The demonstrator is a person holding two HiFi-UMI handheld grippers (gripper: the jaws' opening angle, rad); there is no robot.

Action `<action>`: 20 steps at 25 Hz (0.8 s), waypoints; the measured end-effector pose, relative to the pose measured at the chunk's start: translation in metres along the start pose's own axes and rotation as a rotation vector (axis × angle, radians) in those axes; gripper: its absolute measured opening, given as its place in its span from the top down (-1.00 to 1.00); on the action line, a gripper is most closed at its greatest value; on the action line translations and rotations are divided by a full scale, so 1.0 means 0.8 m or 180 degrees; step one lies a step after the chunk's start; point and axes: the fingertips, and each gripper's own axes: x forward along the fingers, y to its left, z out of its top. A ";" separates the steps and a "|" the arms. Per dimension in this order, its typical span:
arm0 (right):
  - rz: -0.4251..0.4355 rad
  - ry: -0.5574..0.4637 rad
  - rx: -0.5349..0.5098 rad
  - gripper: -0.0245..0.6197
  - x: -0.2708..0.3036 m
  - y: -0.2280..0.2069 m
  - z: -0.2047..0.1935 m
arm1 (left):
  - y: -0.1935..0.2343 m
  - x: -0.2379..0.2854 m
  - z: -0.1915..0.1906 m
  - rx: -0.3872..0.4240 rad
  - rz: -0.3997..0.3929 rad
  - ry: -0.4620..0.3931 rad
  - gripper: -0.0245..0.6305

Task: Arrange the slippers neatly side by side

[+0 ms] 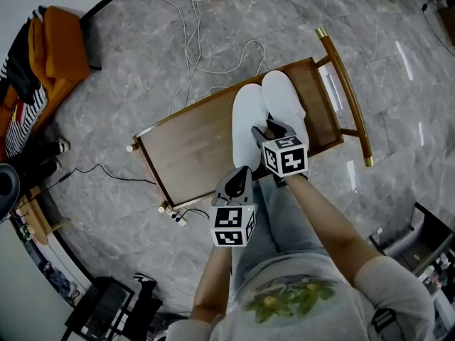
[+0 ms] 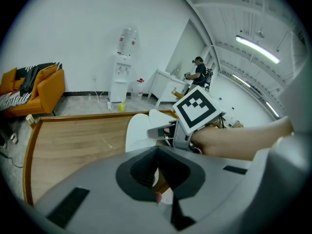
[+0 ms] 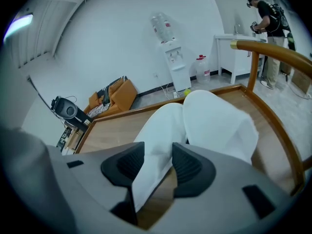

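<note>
Two white slippers lie toes away from me on a wooden bench. The left slipper and the right slipper touch along their inner sides. My right gripper is at their heel ends. In the right gripper view its jaws are shut on the heel edge of the left slipper, which runs slanted between the pads, with the right slipper beside it. My left gripper hangs at the bench's near edge, behind the left slipper's heel, shut with nothing in it.
The bench has a curved wooden rail along its right side. White cables trail over the grey stone floor behind it. An orange sofa stands at far left. A water dispenser and a person are by the far wall.
</note>
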 end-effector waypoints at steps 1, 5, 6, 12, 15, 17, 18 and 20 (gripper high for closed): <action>-0.0008 0.0009 -0.0007 0.36 0.003 0.000 0.000 | 0.000 -0.001 -0.001 0.0001 0.0000 0.0001 0.88; -0.0111 0.0015 -0.0066 0.73 0.008 -0.005 0.003 | 0.002 -0.002 -0.004 0.0000 0.0009 0.0019 0.88; -0.0120 0.0018 -0.0084 0.77 0.008 -0.006 0.003 | 0.003 -0.002 -0.005 -0.0005 0.0011 0.0022 0.88; -0.0022 0.0023 -0.0207 0.81 0.006 0.002 0.006 | 0.004 -0.002 -0.007 -0.0015 0.0012 0.0023 0.88; 0.0042 0.0016 -0.0245 0.81 0.005 0.007 0.007 | 0.004 -0.001 -0.008 -0.0014 0.0011 0.0020 0.88; 0.0084 0.0014 -0.0289 0.81 0.005 0.011 0.009 | 0.004 -0.001 -0.008 -0.0014 0.0011 0.0023 0.88; 0.0103 0.0012 -0.0321 0.81 0.004 0.013 0.010 | 0.003 -0.001 -0.007 -0.0014 0.0010 0.0023 0.88; 0.0152 0.0007 -0.0385 0.81 0.004 0.018 0.013 | 0.003 -0.001 -0.007 -0.0011 0.0006 0.0024 0.88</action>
